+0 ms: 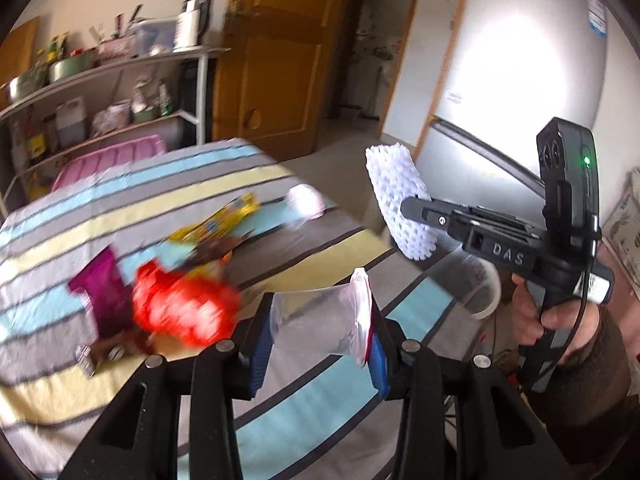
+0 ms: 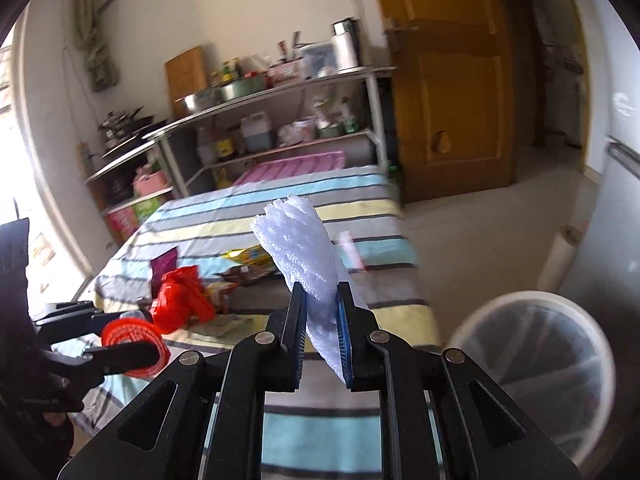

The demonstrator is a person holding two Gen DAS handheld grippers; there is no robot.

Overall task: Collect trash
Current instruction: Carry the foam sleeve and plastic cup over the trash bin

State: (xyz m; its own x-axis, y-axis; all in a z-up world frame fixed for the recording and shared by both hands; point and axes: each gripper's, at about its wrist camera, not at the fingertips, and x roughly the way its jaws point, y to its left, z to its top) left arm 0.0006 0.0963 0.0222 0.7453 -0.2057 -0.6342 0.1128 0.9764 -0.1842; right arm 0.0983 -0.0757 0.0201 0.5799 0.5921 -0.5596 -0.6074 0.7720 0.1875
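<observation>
Left gripper [image 1: 320,320]: fingers partly open, clamped on a clear cup [image 1: 316,320] lying sideways between the 2 pads, its red-and-white rim against the right pad.
Right gripper [image 2: 322,332]: fingers nearly closed, pinching a white foam net [image 2: 300,248] that sticks up past the tips.
Bin [image 2: 536,368]: white, lined, low to the right of the right fingers.
Bench [image 1: 160,184]: striped cloth, beyond both sets of fingers.
Left on bench: red wrapper [image 1: 180,308], purple packet [image 1: 100,288], yellow packet [image 1: 224,220], all blurred.
</observation>
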